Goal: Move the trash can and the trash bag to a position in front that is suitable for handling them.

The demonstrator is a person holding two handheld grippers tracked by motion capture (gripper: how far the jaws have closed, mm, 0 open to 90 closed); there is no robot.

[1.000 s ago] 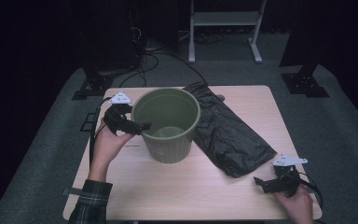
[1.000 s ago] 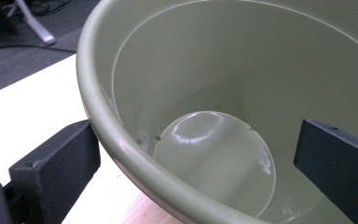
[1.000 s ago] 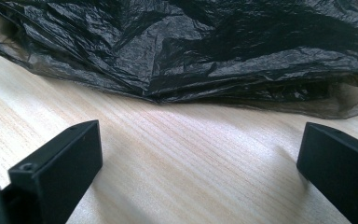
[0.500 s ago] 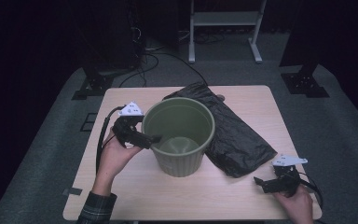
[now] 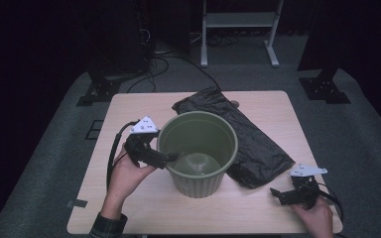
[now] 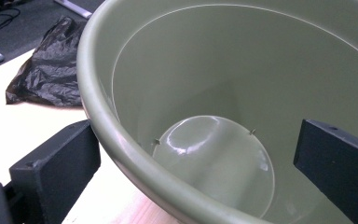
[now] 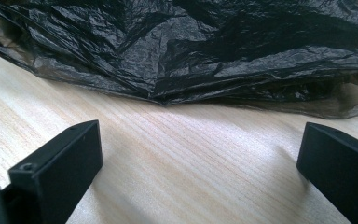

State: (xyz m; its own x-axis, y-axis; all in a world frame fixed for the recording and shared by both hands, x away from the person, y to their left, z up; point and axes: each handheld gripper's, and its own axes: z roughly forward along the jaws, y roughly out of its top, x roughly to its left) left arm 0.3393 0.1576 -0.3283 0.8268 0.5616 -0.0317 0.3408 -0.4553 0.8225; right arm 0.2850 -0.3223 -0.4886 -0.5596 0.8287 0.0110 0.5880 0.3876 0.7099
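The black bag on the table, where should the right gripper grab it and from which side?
Probably the near edge of the black bag, approached low from the person's side. The right gripper already faces it with jaws open, and the plastic there bunches into a raised fold off the table, easier to pinch than the flat top.

The green bucket (image 5: 197, 151) stands in the middle of the surface (image 5: 129, 106) and blocks the direct way between the two sides. The left hand-held gripper (image 5: 171, 157) has its jaws wide apart over the bucket rim, one inside and one outside. Behind and right of the bucket, the black plastic bag (image 5: 248, 139) covers the surface, touching the bucket. The right hand-held gripper (image 5: 277, 194), jaws spread, has bare wood in front up to the bag edge. The front strip and the far left corner are free.
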